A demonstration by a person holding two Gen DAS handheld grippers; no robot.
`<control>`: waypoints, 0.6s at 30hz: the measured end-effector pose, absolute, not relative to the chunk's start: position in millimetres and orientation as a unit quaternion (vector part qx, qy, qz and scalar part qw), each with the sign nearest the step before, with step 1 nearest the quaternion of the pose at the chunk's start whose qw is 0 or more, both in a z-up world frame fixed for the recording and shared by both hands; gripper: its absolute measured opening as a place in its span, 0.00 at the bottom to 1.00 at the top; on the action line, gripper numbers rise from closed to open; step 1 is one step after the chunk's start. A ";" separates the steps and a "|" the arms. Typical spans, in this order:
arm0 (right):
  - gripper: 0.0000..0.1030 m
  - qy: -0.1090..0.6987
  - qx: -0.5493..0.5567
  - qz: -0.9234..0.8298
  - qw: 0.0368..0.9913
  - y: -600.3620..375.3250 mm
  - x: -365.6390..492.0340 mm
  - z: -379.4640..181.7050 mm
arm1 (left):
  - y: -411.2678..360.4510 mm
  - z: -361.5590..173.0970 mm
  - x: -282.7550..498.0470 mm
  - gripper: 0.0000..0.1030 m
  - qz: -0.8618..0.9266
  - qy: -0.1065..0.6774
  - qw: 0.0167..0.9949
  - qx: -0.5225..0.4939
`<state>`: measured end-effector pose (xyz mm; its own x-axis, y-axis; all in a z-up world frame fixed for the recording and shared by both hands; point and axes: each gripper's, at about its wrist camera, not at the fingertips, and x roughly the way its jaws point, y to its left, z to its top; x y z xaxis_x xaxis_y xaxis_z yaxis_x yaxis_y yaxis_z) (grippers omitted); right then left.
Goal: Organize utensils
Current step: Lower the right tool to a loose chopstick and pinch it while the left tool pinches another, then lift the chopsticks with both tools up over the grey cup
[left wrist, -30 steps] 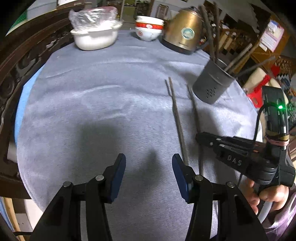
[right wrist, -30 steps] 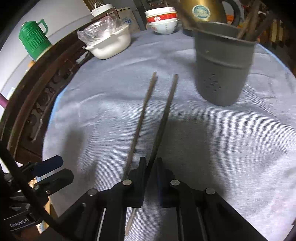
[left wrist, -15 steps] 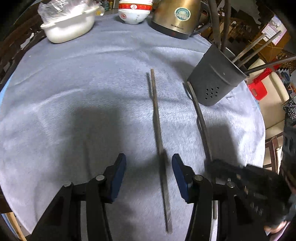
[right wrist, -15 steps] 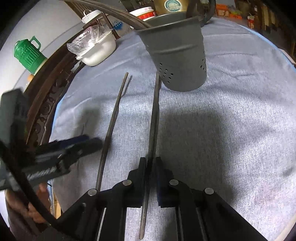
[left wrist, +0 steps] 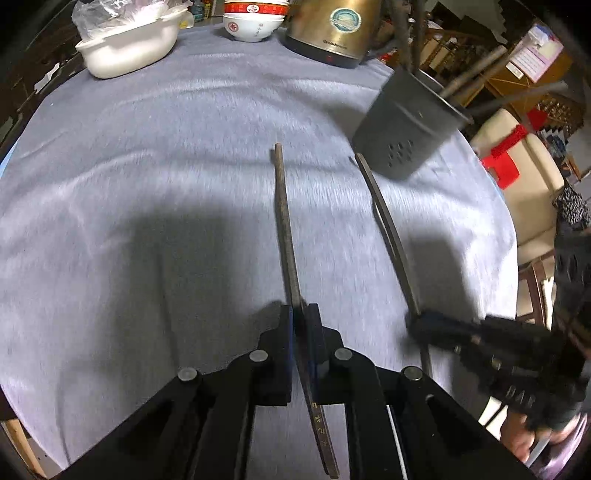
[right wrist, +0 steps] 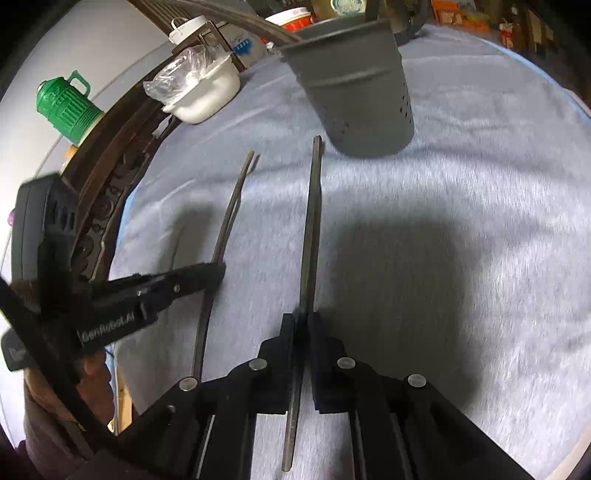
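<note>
each gripper's jaws pinch one chopstick: left gripper [left wrist: 300, 314] and right gripper [right wrist: 302, 321].

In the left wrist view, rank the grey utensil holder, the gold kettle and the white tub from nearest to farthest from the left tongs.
From the left tongs:
1. Grey utensil holder, ahead right.
2. and 3. Gold kettle, far edge, right of centre, and white tub, far left: too close to call.

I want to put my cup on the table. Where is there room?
Bare cloth lies left of the chopsticks, below the white bowl. More lies right of the holder. It is crowded between the holder and both grippers, left and right.
</note>
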<state>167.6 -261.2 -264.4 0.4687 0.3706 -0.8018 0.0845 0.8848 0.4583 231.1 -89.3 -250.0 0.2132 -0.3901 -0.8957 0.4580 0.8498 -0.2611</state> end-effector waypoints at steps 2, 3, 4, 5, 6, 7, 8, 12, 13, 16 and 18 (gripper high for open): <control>0.09 0.512 0.226 0.090 0.824 -259.1 159.8 -264.8 | -83.5 -249.7 217.8 0.07 -0.278 0.568 0.774 0.033; 0.09 0.517 0.224 0.092 0.821 -256.8 155.4 -264.3 | -82.3 -251.1 215.5 0.07 -0.280 0.569 0.772 0.035; 0.09 0.521 0.220 0.097 0.819 -254.6 152.8 -264.2 | -82.1 -250.9 213.0 0.07 -0.281 0.570 0.771 0.038; 0.09 0.524 0.218 0.101 0.817 -253.4 151.7 -264.5 | -81.1 -250.6 212.5 0.07 -0.284 0.574 0.767 0.037; 0.10 0.528 0.219 0.103 0.814 -252.9 151.7 -264.5 | -80.4 -250.8 213.2 0.07 -0.286 0.577 0.764 0.035; 0.11 0.531 0.225 0.105 0.810 -253.7 153.5 -264.3 | -80.2 -250.9 215.8 0.09 -0.287 0.580 0.762 0.032; 0.12 0.534 0.237 0.108 0.804 -256.0 157.3 -264.6 | -78.7 -250.0 220.7 0.10 -0.284 0.585 0.760 0.025; 0.19 0.515 0.262 0.089 0.811 -267.1 174.9 -256.1 | -74.6 -237.2 238.7 0.30 -0.276 0.573 0.771 0.019; 0.22 0.508 0.263 0.083 0.816 -269.4 180.9 -252.2 | -75.6 -234.1 245.0 0.30 -0.273 0.569 0.775 0.022; 0.37 0.494 0.252 0.059 0.830 -271.8 200.0 -242.7 | -81.3 -230.8 264.5 0.30 -0.265 0.570 0.778 0.017; 0.37 0.486 0.247 0.049 0.837 -270.7 211.3 -239.6 | -86.6 -232.6 274.7 0.30 -0.258 0.573 0.777 0.021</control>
